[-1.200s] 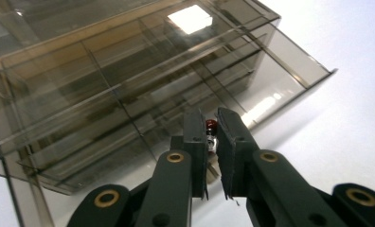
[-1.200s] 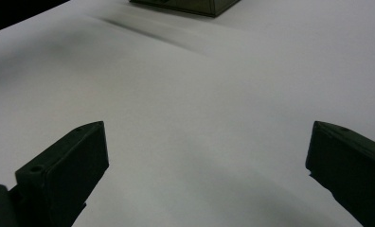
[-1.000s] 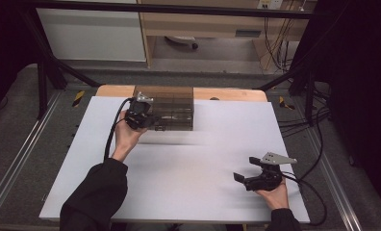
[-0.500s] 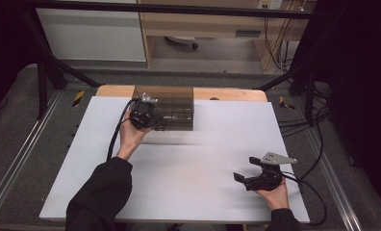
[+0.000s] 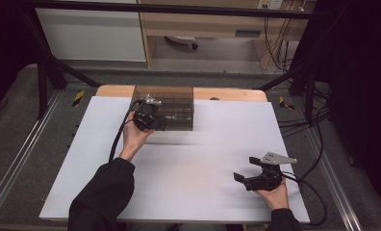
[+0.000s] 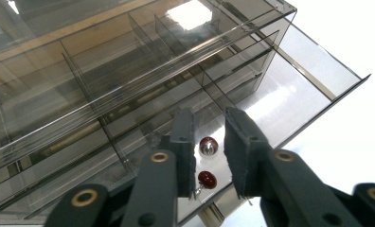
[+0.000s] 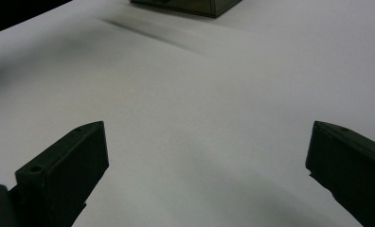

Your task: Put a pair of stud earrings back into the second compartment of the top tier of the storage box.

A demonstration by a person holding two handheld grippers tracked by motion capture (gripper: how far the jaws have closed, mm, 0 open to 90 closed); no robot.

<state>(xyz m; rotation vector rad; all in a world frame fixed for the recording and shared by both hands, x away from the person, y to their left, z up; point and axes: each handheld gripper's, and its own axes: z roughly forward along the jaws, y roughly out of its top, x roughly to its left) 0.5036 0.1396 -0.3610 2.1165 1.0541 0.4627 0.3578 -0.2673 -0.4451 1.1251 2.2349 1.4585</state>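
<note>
- Left tongs (image 6: 209, 142) had just been opening, jaws a narrow gap apart, nothing gripped.
- Two small dark-red beads (image 6: 207, 178) lay between them in the open drawer of the smoked clear-plastic organiser box (image 5: 171, 103), far left on the bench (image 5: 217, 154); looks released.
- Right tongs (image 5: 248, 175) sat wide open, empty, near right.

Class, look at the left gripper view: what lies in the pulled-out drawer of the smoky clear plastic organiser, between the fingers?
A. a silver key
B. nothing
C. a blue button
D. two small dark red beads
D: two small dark red beads lie in the pulled-out drawer of the organiser.
</note>
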